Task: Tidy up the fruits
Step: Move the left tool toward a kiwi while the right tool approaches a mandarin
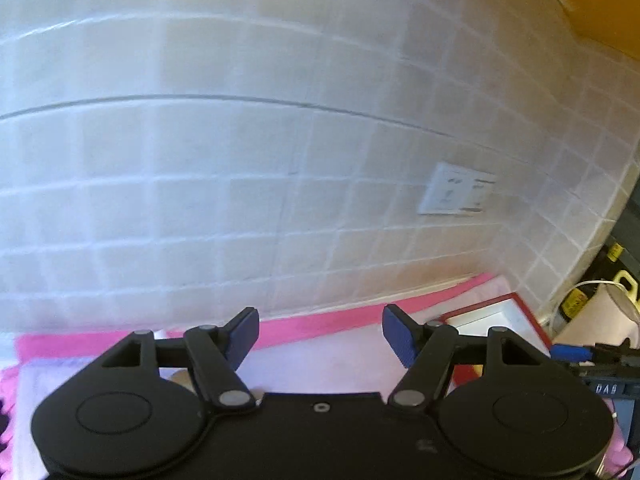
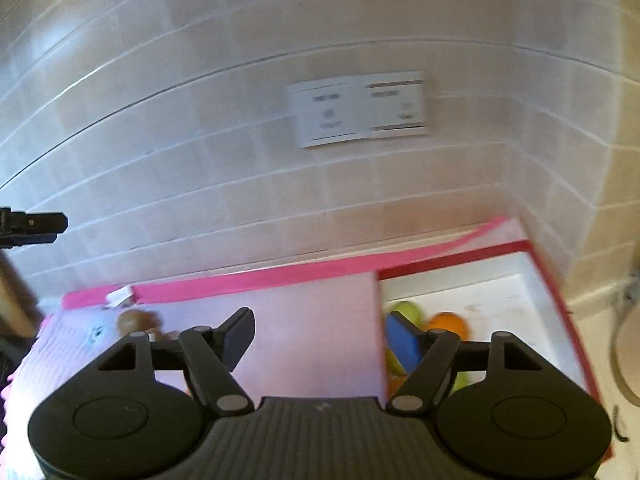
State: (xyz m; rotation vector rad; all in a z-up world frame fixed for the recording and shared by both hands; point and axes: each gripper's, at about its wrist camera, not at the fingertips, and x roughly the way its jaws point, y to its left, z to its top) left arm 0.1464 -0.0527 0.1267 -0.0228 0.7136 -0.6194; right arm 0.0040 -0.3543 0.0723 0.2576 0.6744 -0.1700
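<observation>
The left gripper [image 1: 320, 332] is held above a pink mat [image 1: 328, 364] with its jaws spread and nothing between them. The right gripper [image 2: 320, 336] is likewise spread and empty. No earlier picture bears on how they got there. Both face a tiled wall [image 2: 200, 160] with a white socket plate [image 2: 360, 110]. A red-rimmed white box [image 2: 500, 280] sits on the mat's right side, near the wall; inside it lie an orange fruit [image 2: 448, 322] and a green fruit [image 2: 404, 310], partly hidden by the right finger. On the mat's left lies a brownish round thing [image 2: 134, 320], perhaps a kiwi, too blurred to tell
</observation>
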